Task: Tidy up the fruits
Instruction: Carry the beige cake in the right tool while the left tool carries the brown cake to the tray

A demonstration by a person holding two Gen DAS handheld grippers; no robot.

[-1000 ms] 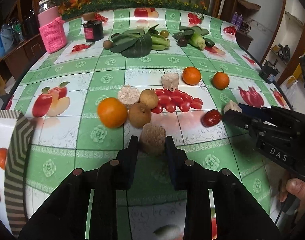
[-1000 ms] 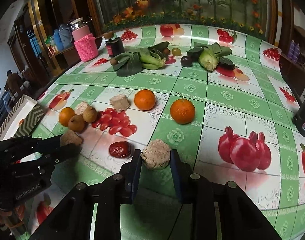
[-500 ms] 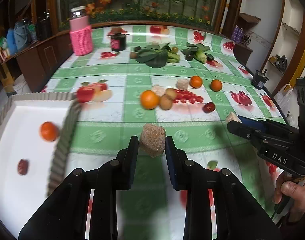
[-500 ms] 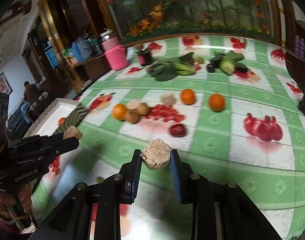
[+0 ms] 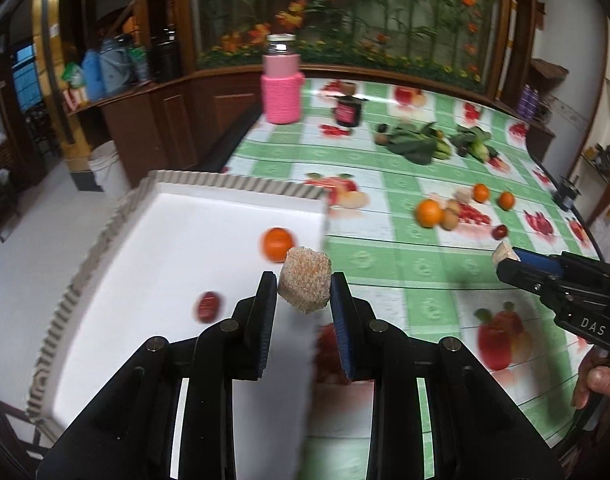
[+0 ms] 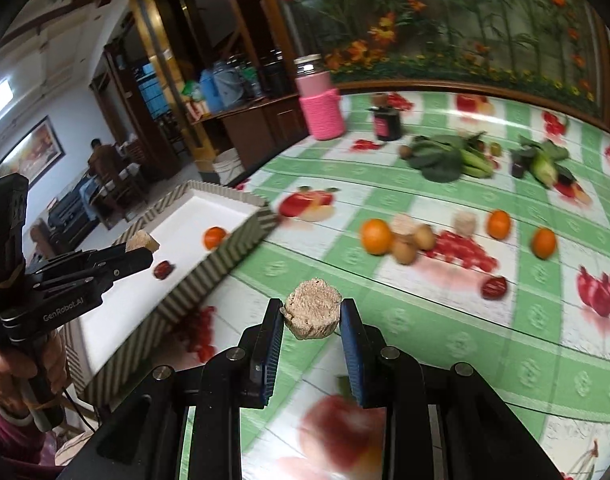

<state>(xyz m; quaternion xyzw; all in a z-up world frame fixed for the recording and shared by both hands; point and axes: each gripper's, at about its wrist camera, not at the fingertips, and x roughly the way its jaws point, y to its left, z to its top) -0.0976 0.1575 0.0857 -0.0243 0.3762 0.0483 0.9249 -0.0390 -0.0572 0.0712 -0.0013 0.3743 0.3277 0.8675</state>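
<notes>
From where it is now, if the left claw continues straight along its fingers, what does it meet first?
Probably the white floor of the tray, near its right wall and the orange; the left claw carries a beige block. Depth is unclear.

Wall behind table: floral mural [image 5: 345, 20] of bamboo and orange flowers
Furniture: dark wooden sideboard [image 6: 257, 124], tall wooden cabinet [image 6: 173, 52]
Floor: pale tiles [image 5: 37, 216], a white bucket [image 5: 105, 168] standing by the sideboard
Side wall: white, framed picture [image 6: 25, 156]
</notes>
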